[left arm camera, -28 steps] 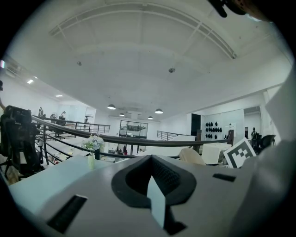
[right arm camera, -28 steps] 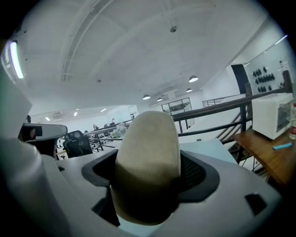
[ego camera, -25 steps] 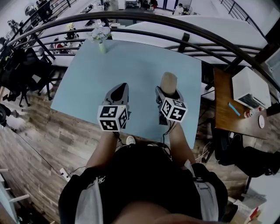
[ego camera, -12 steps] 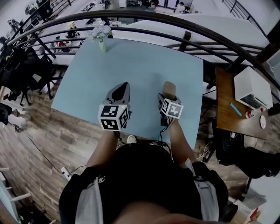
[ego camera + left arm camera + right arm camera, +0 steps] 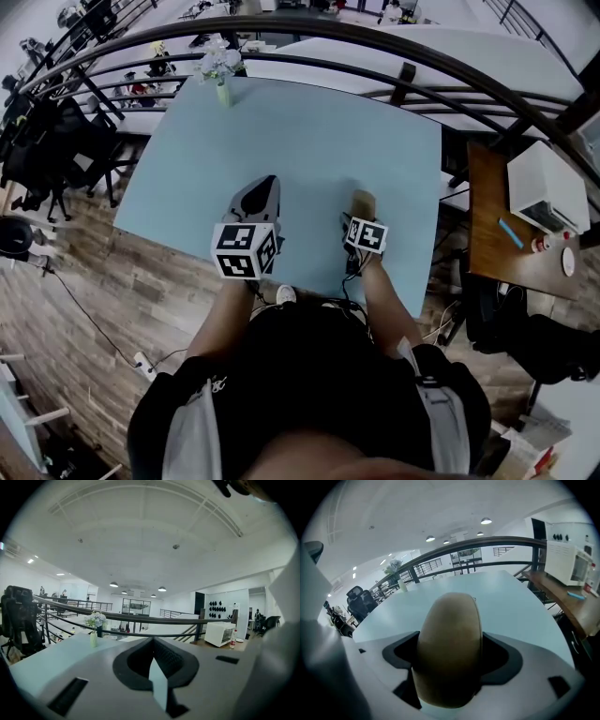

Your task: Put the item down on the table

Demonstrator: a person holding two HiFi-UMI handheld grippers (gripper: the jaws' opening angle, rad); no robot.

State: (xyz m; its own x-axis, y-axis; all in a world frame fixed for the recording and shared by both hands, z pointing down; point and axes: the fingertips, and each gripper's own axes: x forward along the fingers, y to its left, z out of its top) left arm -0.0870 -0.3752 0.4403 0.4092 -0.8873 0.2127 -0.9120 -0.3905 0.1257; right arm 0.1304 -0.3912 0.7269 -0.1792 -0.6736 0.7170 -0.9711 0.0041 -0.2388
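Tan rounded loaf-like item (image 5: 450, 634), pinched mid-body by the right gripper (image 5: 362, 210), looks light, perhaps soft. Left gripper (image 5: 152, 667) has its jaws together on nothing.

Head view overhead; all views share table (image 5: 281, 131).

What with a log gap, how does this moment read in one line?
right gripper: shut on tan rounded item | left gripper: shut, empty | item over light-blue table
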